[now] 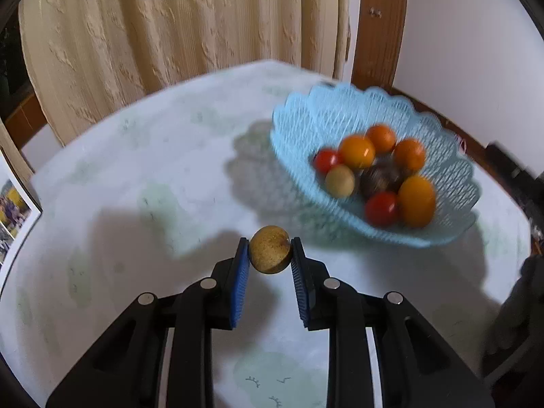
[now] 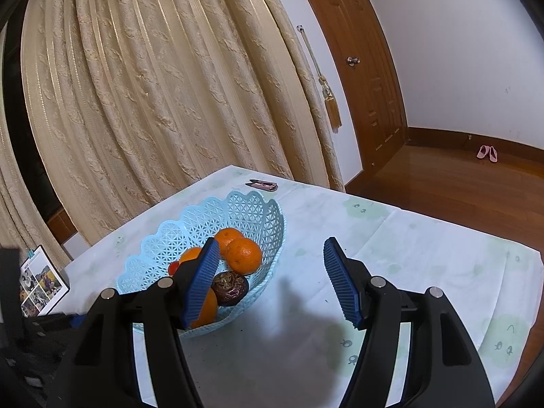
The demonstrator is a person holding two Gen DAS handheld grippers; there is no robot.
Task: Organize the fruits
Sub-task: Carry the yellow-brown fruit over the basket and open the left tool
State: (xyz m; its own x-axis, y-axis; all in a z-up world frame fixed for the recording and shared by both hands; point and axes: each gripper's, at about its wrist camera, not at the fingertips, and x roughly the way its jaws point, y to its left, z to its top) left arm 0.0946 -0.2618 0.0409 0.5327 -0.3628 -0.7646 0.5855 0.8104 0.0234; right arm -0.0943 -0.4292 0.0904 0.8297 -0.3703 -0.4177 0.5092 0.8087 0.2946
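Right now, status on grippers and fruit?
Left gripper shut on brown fruit, off the table. Right gripper open, empty. Basket ahead, path clear.

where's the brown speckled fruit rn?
Left wrist view: the brown speckled fruit is clamped between the left hand-held gripper pads, above the tablecloth, left of and nearer than the blue basket.

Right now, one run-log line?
left gripper: shut on brown fruit | right gripper: open, empty | blue basket: holds fruit
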